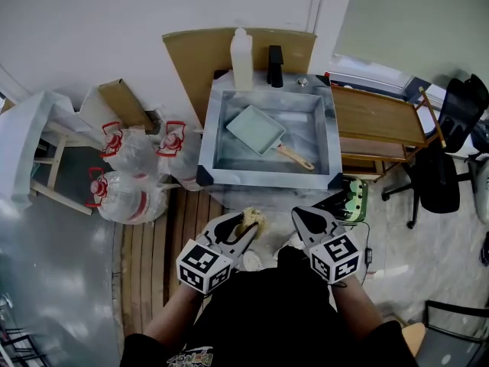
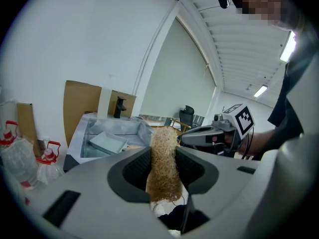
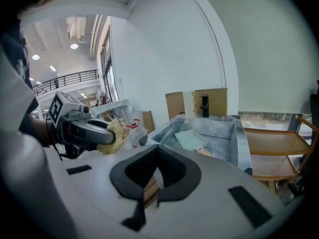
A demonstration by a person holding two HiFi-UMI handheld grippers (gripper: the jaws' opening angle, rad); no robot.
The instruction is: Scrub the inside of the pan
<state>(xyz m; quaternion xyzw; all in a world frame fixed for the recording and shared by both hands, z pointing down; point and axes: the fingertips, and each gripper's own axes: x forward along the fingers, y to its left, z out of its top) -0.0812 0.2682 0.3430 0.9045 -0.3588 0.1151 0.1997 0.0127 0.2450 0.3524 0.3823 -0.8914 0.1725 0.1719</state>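
A pale green rectangular pan (image 1: 257, 128) with a wooden handle (image 1: 295, 157) lies in the grey sink basin (image 1: 218, 140), also seen as the pan (image 2: 108, 142) and the pan (image 3: 191, 139). My left gripper (image 1: 249, 225) is shut on a tan fibrous scrubber (image 1: 250, 220), held in front of the sink's near edge; the scrubber (image 2: 164, 164) stands upright between the pads. My right gripper (image 1: 306, 219) is shut with nothing in it, beside the left one. The scrubber (image 3: 116, 135) shows at the left gripper's tip in the right gripper view.
A white bottle (image 1: 241, 58) and a black tap (image 1: 275, 65) stand at the sink's back. A wooden trolley (image 1: 380, 125) is to the right, an office chair (image 1: 451, 159) beyond it. Bagged water jugs (image 1: 130, 174) lie left, on wooden slats (image 1: 164, 251).
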